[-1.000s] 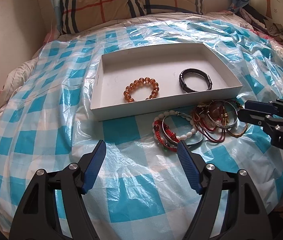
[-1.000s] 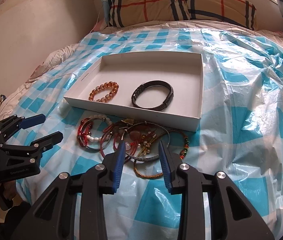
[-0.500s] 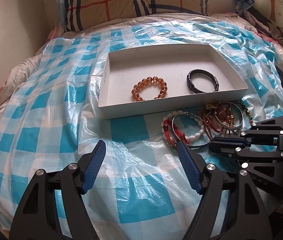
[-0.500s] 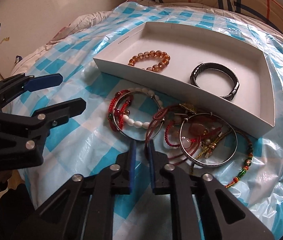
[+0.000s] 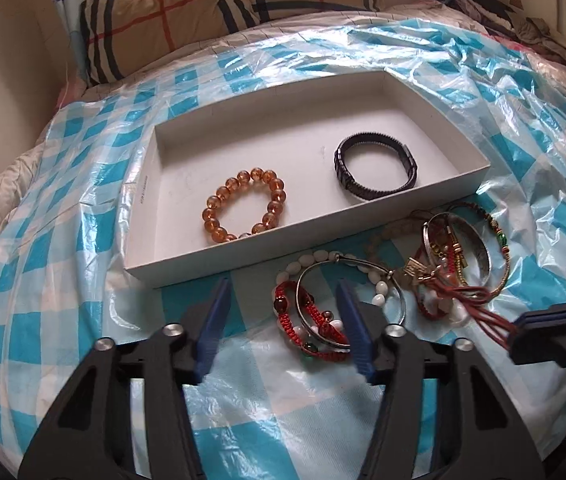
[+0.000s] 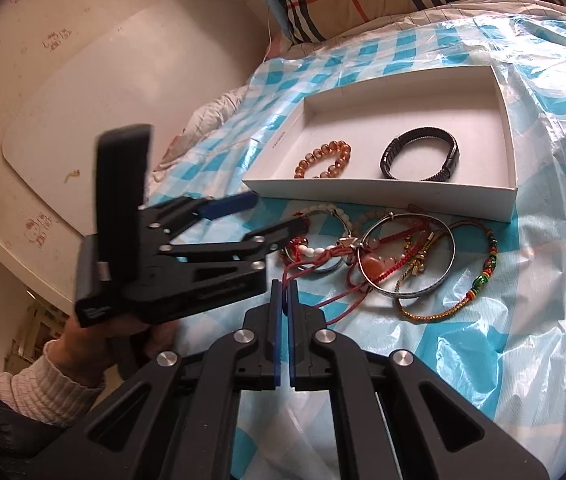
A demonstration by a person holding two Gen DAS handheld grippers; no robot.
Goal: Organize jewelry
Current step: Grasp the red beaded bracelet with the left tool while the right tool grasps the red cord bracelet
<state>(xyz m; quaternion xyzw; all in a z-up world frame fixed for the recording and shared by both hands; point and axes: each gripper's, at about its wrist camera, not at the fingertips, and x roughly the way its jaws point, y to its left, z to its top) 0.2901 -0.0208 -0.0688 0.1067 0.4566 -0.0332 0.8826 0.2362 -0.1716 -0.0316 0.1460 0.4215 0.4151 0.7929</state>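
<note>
A white tray [image 5: 243, 258] on the bed holds an amber bead bracelet [image 5: 243, 204] and a black bracelet [image 5: 375, 168]. In front of it lies a tangled pile with a red braided bracelet [image 5: 289, 320], white beads, a thin silver ring [image 5: 363, 264] and a wide silver bangle [image 5: 481, 248]. My left gripper [image 5: 283, 314] is closing over the pile's left end. The red braided bracelet lies between its fingers, and the pads stand clear of it. My right gripper [image 6: 283, 292] is shut on a red cord bracelet [image 6: 303, 264], whose strands run taut from the pile.
A blue-and-white checked plastic sheet [image 5: 63, 280] covers the bed. A plaid pillow [image 5: 223, 12] lies behind the tray [image 6: 383, 200]. A beaded multicolour cord [image 6: 479, 276] lies at the pile's right. A hand and ribbed sleeve [image 6: 67, 368] hold the left gripper [image 6: 281, 211].
The left gripper came in close over the pile's left end and its jaws narrowed. The right gripper shut on the red cord, swung round and drew the strands out of the pile.
</note>
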